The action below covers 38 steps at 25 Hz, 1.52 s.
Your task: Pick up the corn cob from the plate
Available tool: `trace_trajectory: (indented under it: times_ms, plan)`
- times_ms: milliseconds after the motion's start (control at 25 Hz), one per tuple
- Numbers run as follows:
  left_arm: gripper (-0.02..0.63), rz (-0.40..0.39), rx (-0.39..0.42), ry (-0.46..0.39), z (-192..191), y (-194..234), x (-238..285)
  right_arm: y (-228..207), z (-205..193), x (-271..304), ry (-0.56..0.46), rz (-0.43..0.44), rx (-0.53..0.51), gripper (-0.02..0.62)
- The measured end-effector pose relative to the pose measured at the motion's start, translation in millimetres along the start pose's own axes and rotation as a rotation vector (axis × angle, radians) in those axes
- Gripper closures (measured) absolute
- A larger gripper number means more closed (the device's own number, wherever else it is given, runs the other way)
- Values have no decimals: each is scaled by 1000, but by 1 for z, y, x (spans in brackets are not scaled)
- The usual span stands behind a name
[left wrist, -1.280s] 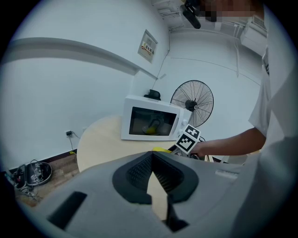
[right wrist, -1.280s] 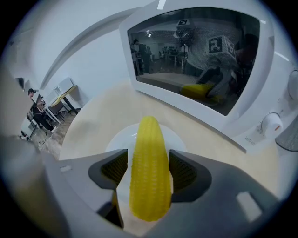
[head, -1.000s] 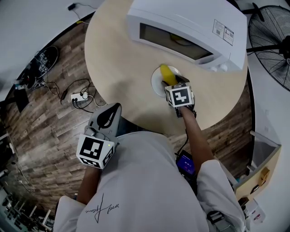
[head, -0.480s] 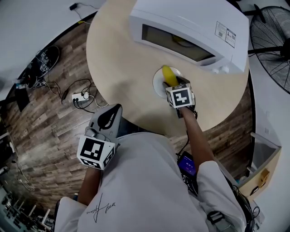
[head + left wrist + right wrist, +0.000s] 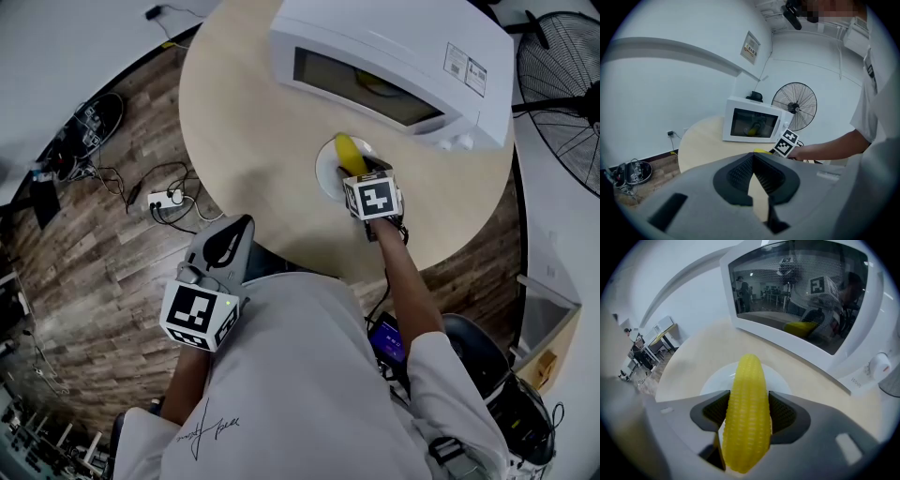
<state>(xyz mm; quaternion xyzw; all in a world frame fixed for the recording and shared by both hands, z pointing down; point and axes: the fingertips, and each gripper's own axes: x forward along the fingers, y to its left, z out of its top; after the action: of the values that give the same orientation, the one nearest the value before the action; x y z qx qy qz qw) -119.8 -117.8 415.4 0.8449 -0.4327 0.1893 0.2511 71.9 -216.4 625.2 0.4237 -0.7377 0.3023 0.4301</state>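
The yellow corn cob (image 5: 747, 413) lies on a small white plate (image 5: 712, 380) on the round table, just in front of the microwave. My right gripper (image 5: 747, 401) points steeply down over it and its jaws are closing, one on each side of the cob, with the pads against its flanks. From the head view the cob (image 5: 347, 153) sticks out past the right gripper (image 5: 362, 171) over the plate (image 5: 324, 174). My left gripper (image 5: 240, 228) hangs shut and empty off the table's near edge; in its own view its fingertips (image 5: 753, 157) meet.
A white microwave (image 5: 394, 66) stands at the back of the beige table (image 5: 253, 122) with something yellow (image 5: 375, 84) behind its closed door. A floor fan (image 5: 562, 84) stands to the right. A power strip (image 5: 164, 199) and cables lie on the wooden floor to the left.
Neither hand has moved. The right gripper stays over the plate with the cob between its jaws, and the left gripper has not shifted.
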Motion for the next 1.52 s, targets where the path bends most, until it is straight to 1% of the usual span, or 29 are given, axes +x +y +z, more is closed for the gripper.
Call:
trace_trajectory:
  times_ms: [880,1200,1520]
  plan:
    - [614,-12,-3,-34,3,-7,-7,5,-2,-7,20,36,34,325]
    - [614,21,-13,-54,4,5,-18,11,-3,-12,17,41,32,325]
    - [614,20,-27,-59,-1,2,-23,15,-3,-15,9,45,32,326]
